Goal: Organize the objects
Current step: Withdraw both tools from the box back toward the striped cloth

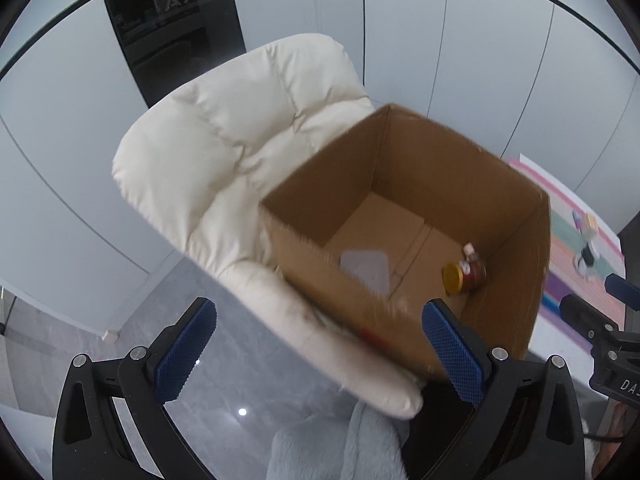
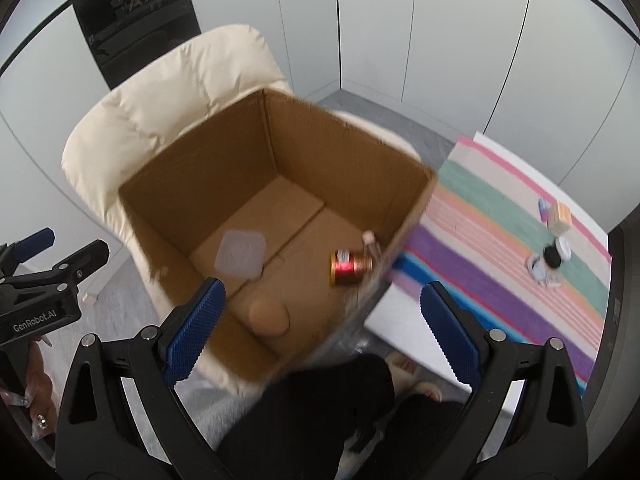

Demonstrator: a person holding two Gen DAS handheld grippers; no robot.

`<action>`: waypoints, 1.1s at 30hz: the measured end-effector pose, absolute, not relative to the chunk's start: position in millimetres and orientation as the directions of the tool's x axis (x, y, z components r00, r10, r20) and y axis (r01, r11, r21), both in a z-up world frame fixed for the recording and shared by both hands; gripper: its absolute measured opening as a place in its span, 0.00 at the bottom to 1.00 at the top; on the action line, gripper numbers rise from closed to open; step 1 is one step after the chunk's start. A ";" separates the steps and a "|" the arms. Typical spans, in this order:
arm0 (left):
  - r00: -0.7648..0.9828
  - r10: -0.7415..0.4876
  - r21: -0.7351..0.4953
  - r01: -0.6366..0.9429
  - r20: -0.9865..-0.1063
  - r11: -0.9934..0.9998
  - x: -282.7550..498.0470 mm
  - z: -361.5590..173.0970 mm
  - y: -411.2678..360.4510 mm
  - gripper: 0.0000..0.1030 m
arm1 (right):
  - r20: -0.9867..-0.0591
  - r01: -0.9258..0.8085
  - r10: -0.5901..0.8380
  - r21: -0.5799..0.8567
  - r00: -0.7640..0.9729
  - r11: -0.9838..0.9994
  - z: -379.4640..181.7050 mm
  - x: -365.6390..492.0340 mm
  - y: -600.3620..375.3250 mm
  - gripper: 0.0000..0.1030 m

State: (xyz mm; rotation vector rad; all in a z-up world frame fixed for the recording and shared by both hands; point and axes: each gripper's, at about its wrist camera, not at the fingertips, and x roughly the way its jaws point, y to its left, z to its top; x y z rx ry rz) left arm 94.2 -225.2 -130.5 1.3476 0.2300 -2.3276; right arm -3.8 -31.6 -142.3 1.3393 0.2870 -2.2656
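Open brown cardboard box (image 2: 276,216) on the cream padded chair (image 1: 224,152). Inside it: red jar with gold lid (image 2: 350,268) lying sideways, translucent square lid (image 2: 241,255), blurred tan round object (image 2: 269,315). Left gripper (image 1: 320,354) and right gripper (image 2: 322,330) both spread, empty. Small items on the striped cloth (image 2: 500,248) beside the box are indistinct.

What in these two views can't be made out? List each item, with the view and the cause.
- Left wrist view: near floor of the cardboard box is hidden by its own front wall.
- Both views: label on the red jar is too small and blurred to read.
- Right wrist view: small items on the striped cloth are too small to identify.
- Right wrist view: tan round object in the box is blurred.
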 end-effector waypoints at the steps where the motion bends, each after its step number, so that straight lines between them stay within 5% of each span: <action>1: -0.426 -0.285 0.070 0.453 -0.859 -0.889 101.3 -130.4 -222.3 1.00 | -0.869 0.508 -0.304 0.071 -0.392 -0.858 -143.8 2.4 -27.9 0.97; 21: -0.461 -0.232 0.061 0.356 -0.857 -0.932 93.7 -144.6 -187.7 1.00 | -0.865 0.453 -0.304 0.102 -0.399 -0.886 -140.2 39.2 12.2 0.97; 33: -0.533 -0.136 0.071 0.142 -0.835 -0.987 59.9 -137.7 -104.3 1.00 | -0.857 0.329 -0.242 0.091 -0.455 -0.940 -133.3 32.9 75.1 0.97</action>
